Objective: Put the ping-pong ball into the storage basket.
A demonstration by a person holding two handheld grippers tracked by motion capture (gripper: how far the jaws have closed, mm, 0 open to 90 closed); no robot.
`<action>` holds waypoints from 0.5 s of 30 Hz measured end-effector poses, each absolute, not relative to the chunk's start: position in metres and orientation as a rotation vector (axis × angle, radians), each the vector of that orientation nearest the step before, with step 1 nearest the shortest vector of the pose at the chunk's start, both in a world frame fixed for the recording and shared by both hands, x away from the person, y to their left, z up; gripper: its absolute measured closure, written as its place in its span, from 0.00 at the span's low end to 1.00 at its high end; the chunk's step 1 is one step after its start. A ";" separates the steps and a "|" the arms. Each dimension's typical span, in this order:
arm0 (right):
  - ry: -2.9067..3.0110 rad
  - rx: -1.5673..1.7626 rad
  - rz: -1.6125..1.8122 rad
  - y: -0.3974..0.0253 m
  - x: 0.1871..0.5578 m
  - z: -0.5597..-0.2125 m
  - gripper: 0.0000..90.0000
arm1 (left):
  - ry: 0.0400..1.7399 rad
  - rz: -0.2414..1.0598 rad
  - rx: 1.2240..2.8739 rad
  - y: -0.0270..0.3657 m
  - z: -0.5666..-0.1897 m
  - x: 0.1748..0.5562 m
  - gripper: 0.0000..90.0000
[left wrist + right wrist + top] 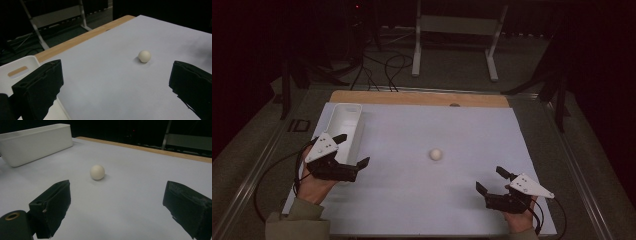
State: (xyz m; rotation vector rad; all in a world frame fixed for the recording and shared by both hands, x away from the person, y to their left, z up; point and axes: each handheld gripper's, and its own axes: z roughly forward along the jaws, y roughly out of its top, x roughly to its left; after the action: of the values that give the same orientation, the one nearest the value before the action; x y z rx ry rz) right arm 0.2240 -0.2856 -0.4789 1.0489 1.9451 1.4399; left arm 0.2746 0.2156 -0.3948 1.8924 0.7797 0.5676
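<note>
The ball (436, 154) lies alone on the white sheet (422, 200), ahead of both pairs of spread, empty jaws and touching neither. It sits nearer the right gripper (493, 181) and left of centre between its fingers (52, 202), so the likely step is a pick-up: swing slightly left until the ball is centred, come in low, close gently so it cannot roll off. The bin (346, 120) stands just beside the left gripper (352, 150), probably the drop spot
</note>
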 end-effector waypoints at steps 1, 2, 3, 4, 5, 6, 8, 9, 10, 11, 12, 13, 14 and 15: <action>1.944 1.053 1.439 -0.286 0.224 -0.479 0.08 | 0.775 0.566 1.887 0.215 -0.394 0.276 0.00; 1.944 1.056 1.437 -0.286 0.224 -0.479 0.08 | 0.768 0.564 1.882 0.214 -0.393 0.277 0.00; 1.944 1.056 1.437 -0.286 0.224 -0.479 0.08 | 0.768 0.564 1.882 0.214 -0.393 0.277 0.00; 1.944 1.059 1.435 -0.286 0.224 -0.480 0.08 | 0.756 0.558 1.874 0.213 -0.392 0.278 0.00; 1.946 1.059 1.426 -0.286 0.225 -0.480 0.08 | 0.749 0.551 1.872 0.212 -0.392 0.278 0.00; 1.949 1.061 1.418 -0.286 0.225 -0.480 0.08 | 0.742 0.547 1.875 0.211 -0.391 0.280 0.00; 1.954 1.065 1.413 -0.286 0.225 -0.480 0.08 | 0.727 0.537 1.889 0.208 -0.390 0.282 0.00; 1.955 1.064 1.413 -0.286 0.225 -0.480 0.08 | 0.719 0.536 1.900 0.206 -0.389 0.283 0.00; 1.956 1.066 1.413 -0.285 0.225 -0.480 0.08 | 0.712 0.532 1.904 0.205 -0.388 0.284 0.00; 1.954 1.066 1.416 -0.285 0.225 -0.480 0.08 | 0.704 0.525 1.908 0.204 -0.387 0.286 0.00; 1.955 1.067 1.416 -0.285 0.225 -0.480 0.08 | 0.698 0.522 1.913 0.202 -0.387 0.287 0.00; 1.954 1.066 1.419 -0.285 0.225 -0.480 0.08 | 0.693 0.519 1.918 0.201 -0.386 0.288 0.00; 1.953 1.064 1.420 -0.285 0.225 -0.480 0.08 | 0.690 0.515 1.924 0.200 -0.385 0.289 0.00; 1.953 1.064 1.419 -0.285 0.225 -0.480 0.08 | 0.688 0.510 1.929 0.198 -0.384 0.291 0.00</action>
State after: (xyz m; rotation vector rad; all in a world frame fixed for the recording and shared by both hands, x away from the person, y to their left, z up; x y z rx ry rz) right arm 0.2249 -0.2855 -0.4798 1.0644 1.9531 1.4189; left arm 0.2910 0.1981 -0.3840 1.9293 0.6877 0.5102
